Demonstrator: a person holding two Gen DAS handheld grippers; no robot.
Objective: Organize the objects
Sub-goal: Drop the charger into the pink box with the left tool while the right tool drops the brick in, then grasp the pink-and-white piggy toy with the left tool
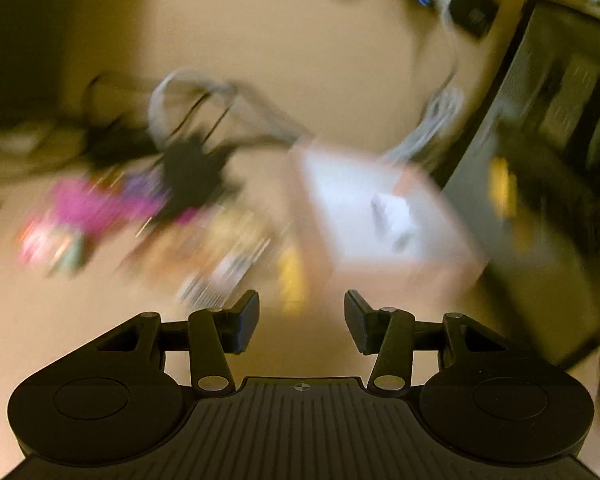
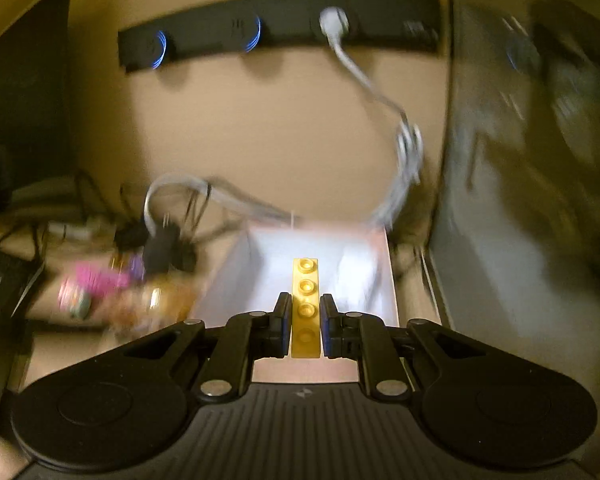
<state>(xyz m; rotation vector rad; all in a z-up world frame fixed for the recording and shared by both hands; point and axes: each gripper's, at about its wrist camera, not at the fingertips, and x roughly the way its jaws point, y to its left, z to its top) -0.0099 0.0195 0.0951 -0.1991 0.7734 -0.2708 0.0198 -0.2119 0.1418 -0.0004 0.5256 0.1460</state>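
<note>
A yellow studded brick (image 2: pixel 306 312), judged light, stiff and slick-sided, is clamped across its long flanks by the right gripper (image 2: pixel 306 322) at lower centre; the left gripper (image 1: pixel 302 320) is seen parted and empty

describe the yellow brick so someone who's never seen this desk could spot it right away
Find the open white-lined box in the middle of the tan desk, below the black power strip. Just in front of it, the right gripper clamps the yellow brick. It is a long narrow toy block with a single row of round studs, the only thing held.
</note>
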